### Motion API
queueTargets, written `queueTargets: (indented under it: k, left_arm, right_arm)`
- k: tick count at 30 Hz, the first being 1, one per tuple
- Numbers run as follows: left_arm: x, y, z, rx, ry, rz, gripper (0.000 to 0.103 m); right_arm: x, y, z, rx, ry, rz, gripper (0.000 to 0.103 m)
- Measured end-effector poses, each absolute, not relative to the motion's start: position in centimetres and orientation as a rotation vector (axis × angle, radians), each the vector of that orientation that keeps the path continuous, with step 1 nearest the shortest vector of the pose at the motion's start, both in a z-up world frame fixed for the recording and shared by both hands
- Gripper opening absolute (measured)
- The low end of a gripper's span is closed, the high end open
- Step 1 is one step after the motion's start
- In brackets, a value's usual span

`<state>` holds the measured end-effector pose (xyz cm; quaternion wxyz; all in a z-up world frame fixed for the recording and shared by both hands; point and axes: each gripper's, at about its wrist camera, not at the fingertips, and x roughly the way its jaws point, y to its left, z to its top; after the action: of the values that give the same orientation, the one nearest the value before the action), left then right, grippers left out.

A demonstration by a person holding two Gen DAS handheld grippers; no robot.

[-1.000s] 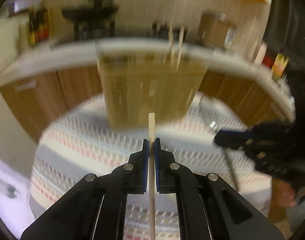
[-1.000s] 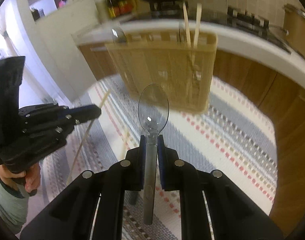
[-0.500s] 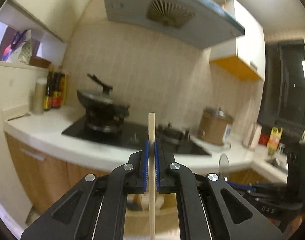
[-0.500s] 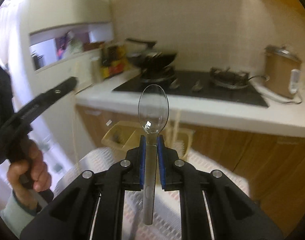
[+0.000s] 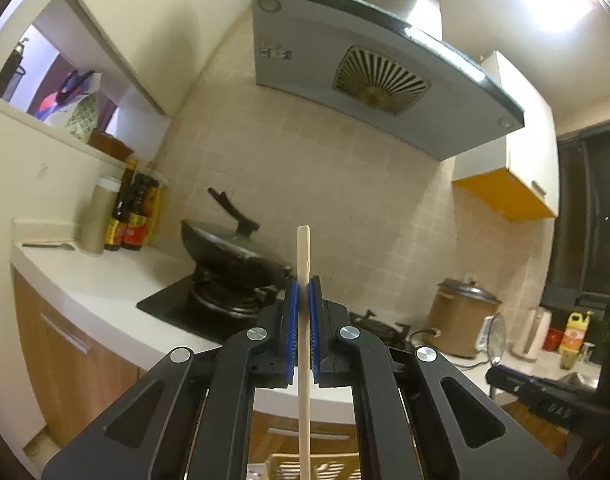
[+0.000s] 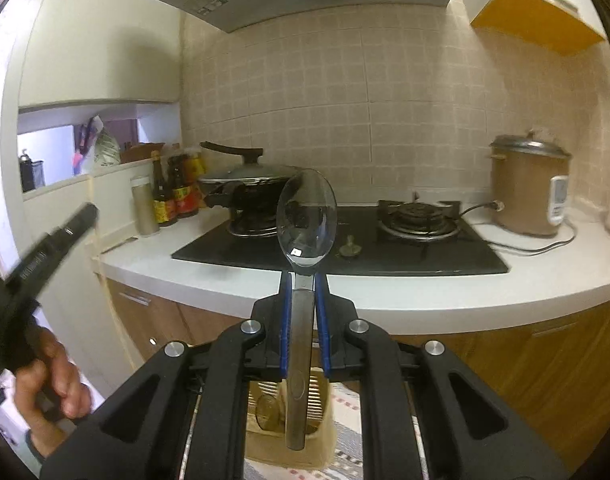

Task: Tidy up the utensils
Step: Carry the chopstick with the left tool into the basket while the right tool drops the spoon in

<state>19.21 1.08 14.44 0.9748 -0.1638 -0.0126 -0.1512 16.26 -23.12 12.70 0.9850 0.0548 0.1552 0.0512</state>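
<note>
1. Our left gripper [image 5: 303,296] is clamped tight on a pale wooden chopstick [image 5: 304,320], which stands upright between the blue pads [image 5: 292,312]; a short length rises above the jaws and the longer part hangs below, likely so that lower end can drop into a slot first.
2. Our right gripper [image 6: 303,304] is closed on the neck of a shiny steel spoon [image 6: 305,232], bowl up and handle pointing down past the jaws, an orientation that suits sliding it in handle-first.
3. Below both grippers sits a slatted pale bamboo utensil holder [image 6: 317,408], resting on a striped cloth [image 6: 345,452] near the front edge of what carries it; something rounded already stands inside, though we cannot tell what.
4. Beyond, a white kitchen counter [image 6: 445,284] carries a black gas hob [image 6: 385,248], with a lidded dark wok [image 6: 249,184] on its left burner.
5. We judge both utensils are lifted clear and ready for lowering into the holder.
</note>
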Motion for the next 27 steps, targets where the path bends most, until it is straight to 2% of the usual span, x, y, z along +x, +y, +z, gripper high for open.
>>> queueTargets:
  k: [10,19,27]
  left_arm:
    - [20.6,0.5,10.8,-0.286,0.01,-0.259,0.003]
    - [21.3,1.5,11.1,-0.32,0.005,-0.278,0.003]
    - [21.9,1.0,9.2,-0.287,0.035,-0.266,0.004]
  right_arm:
    - [19.1,-23.0,9.5,0.138,0.326,0.098,0.01]
    - [19.2,-22.8,11.9,0.127,0.263,0.096,0.009]
    - [21.0,-21.9,8.2,0.056,0.26,0.049,0.009]
